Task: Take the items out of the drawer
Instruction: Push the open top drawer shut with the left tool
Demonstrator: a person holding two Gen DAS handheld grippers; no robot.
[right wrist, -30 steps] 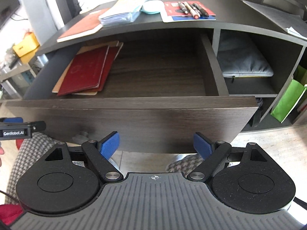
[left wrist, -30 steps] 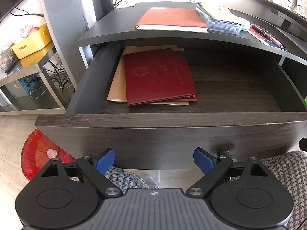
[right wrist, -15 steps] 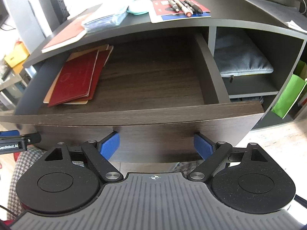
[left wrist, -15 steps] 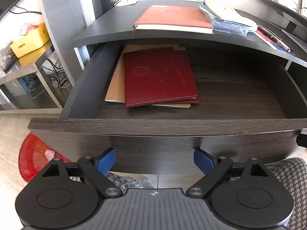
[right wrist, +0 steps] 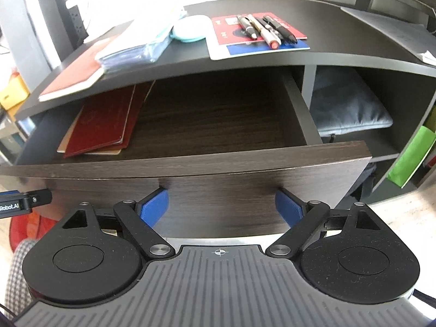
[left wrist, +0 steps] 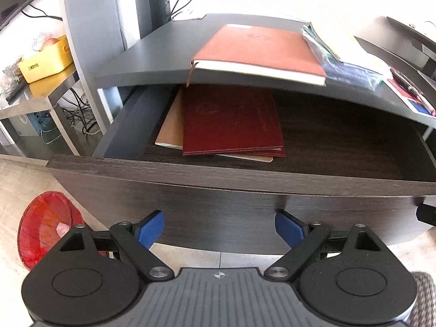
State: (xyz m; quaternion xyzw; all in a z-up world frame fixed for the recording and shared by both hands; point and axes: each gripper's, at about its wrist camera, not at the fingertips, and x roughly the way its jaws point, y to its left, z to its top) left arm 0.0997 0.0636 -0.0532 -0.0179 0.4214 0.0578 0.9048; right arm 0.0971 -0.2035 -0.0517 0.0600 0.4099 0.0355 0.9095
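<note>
The dark red booklet [left wrist: 231, 121] lies on a tan folder [left wrist: 170, 125] in the left half of the open drawer [left wrist: 239, 177], at mid-frame in the left wrist view and at left of centre in the right wrist view, where the rest of the drawer floor is bare. Above it the tabletop [right wrist: 340, 35] carries a red-brown notebook [left wrist: 259, 51], plastic sleeves [right wrist: 141, 46], a pale round case [right wrist: 190, 28] and pens [right wrist: 264, 30] on a card. At the bottom of each frame, the left claw [left wrist: 219, 227] and right claw [right wrist: 221, 204] are spread wide with nothing between them, before the drawer front.

Dark wooden desk [left wrist: 152, 54] on pale tiled floor [left wrist: 16, 185].
</note>
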